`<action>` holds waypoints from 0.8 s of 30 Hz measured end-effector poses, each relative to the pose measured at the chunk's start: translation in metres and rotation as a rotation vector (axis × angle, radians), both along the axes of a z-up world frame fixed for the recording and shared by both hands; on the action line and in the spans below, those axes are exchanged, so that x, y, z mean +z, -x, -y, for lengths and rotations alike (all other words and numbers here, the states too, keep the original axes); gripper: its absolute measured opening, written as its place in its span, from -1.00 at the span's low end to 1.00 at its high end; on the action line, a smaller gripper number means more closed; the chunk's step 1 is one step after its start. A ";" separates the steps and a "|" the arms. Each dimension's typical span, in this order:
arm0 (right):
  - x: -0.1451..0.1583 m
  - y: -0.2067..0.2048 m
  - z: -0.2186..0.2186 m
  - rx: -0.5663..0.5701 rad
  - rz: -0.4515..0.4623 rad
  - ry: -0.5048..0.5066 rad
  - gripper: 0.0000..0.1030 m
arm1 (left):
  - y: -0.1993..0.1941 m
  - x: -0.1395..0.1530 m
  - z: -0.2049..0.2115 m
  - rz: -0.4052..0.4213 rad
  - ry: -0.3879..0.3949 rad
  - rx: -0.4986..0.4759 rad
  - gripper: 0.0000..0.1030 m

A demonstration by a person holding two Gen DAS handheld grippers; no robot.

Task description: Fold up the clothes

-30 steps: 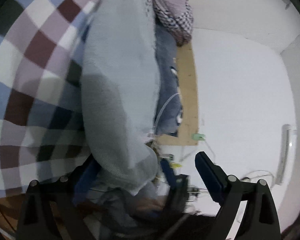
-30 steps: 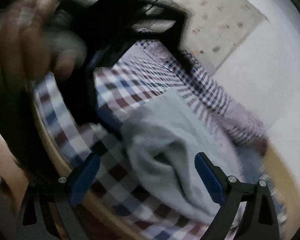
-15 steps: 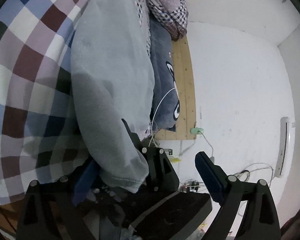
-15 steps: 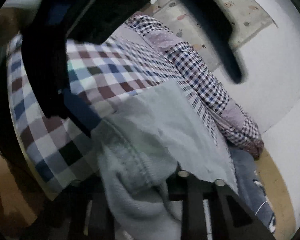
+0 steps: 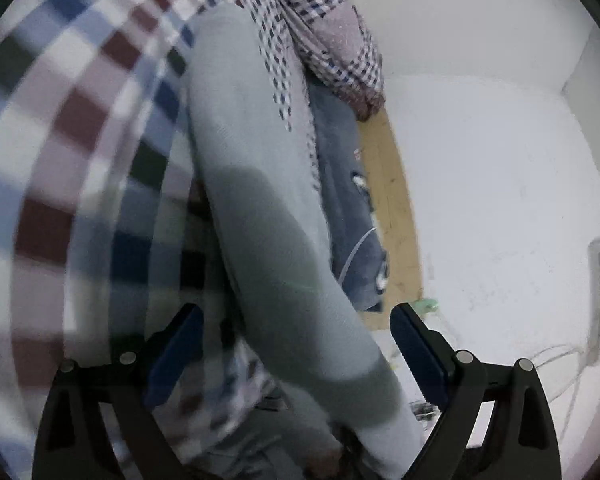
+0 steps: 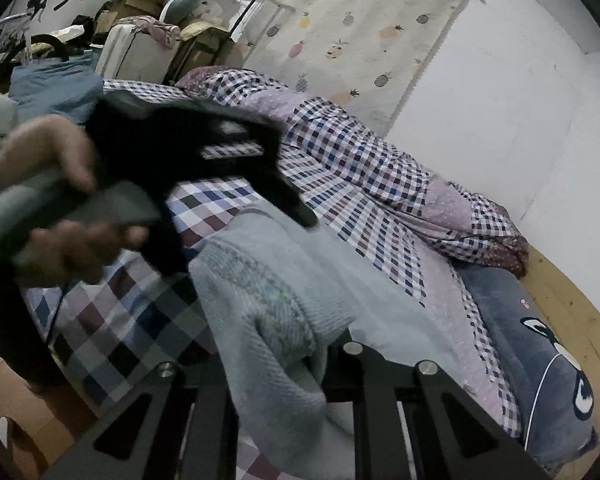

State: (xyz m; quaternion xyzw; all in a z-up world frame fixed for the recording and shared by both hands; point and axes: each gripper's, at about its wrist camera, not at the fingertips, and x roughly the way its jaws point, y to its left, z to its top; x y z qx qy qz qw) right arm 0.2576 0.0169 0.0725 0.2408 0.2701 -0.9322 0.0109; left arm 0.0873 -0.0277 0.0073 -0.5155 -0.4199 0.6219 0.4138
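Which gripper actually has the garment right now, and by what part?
The right gripper is shut on the pale blue knit garment, pinching a bunched ribbed edge. The left gripper is open, the garment lying between its fingers ungripped.

Light grey knit sweaters: one [image 6: 284, 320]
Checked quilts: one [image 6: 360, 160]
Navy cartoon pillows: one [image 6: 540, 356]
Pineapple-print wall hangings: one [image 6: 364, 28]
Tongs: two, left [image 5: 296, 340] and right [image 6: 276, 376]
Hands: one [image 6: 56, 200]

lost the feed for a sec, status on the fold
Right gripper shut on pale grey-blue knitted sweater. Left gripper open, sweater between its jaws. Sweater lies on checked bedsheet; nothing blocking.
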 end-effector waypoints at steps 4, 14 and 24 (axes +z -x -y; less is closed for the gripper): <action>0.002 0.001 -0.005 0.014 0.029 0.035 -0.74 | 0.018 -0.002 -0.024 -0.012 0.048 -0.093 0.85; 0.010 -0.004 -0.033 0.086 0.266 0.258 -0.37 | 0.049 -0.015 -0.036 -0.005 0.140 -0.154 0.06; 0.051 0.008 -0.206 0.029 0.435 0.485 0.50 | 0.049 -0.027 -0.034 -0.034 0.170 -0.160 -0.40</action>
